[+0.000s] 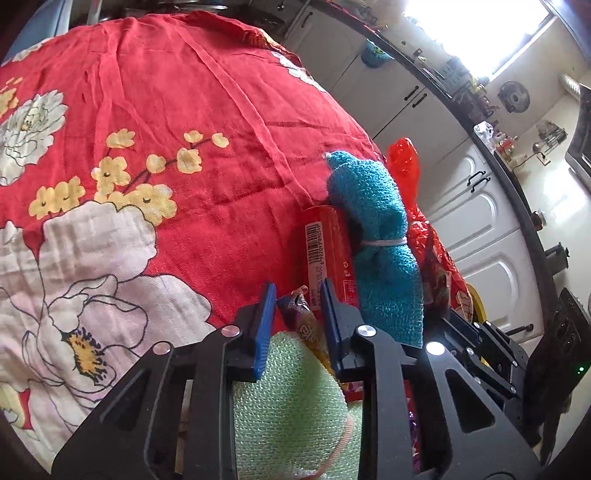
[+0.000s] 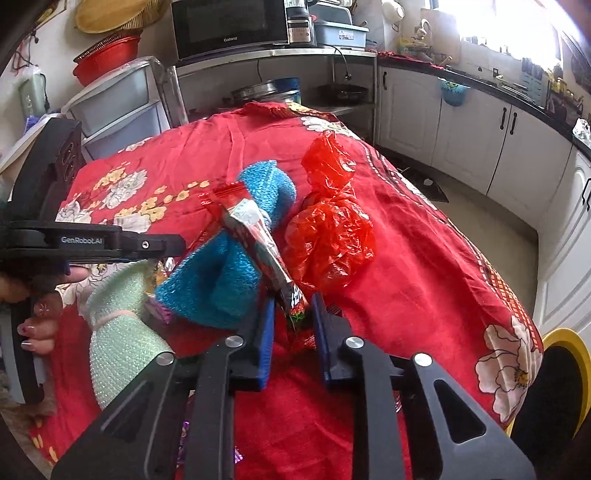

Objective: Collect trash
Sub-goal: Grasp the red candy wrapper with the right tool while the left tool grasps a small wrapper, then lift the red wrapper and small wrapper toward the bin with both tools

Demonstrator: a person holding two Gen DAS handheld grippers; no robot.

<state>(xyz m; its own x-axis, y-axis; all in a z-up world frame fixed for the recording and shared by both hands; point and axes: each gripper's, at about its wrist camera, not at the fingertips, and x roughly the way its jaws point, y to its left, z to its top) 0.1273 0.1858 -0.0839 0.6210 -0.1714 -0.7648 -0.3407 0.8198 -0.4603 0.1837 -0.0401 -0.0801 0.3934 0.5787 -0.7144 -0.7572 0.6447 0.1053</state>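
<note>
My left gripper (image 1: 298, 295) has its blue pads around a purple-and-yellow snack wrapper (image 1: 303, 325), above a pale green cloth roll (image 1: 291, 406). A red tube wrapper with a barcode (image 1: 328, 254) lies just ahead, beside a tied blue towel roll (image 1: 376, 240) and a crumpled red plastic bag (image 1: 406, 162). My right gripper (image 2: 293, 306) has its pads around the lower end of a long red snack wrapper (image 2: 258, 236), which sticks up across the blue towel roll (image 2: 221, 273). The red plastic bag (image 2: 328, 229) lies to its right. The left gripper (image 2: 110, 242) shows at the left edge of the right wrist view.
Everything lies on a table under a red floral cloth (image 1: 166, 129). White kitchen cabinets (image 2: 480, 147) and a dark counter run along the right. A microwave (image 2: 229, 26) stands on a shelf behind. A yellow-rimmed bin (image 2: 565, 376) stands at the table's right corner.
</note>
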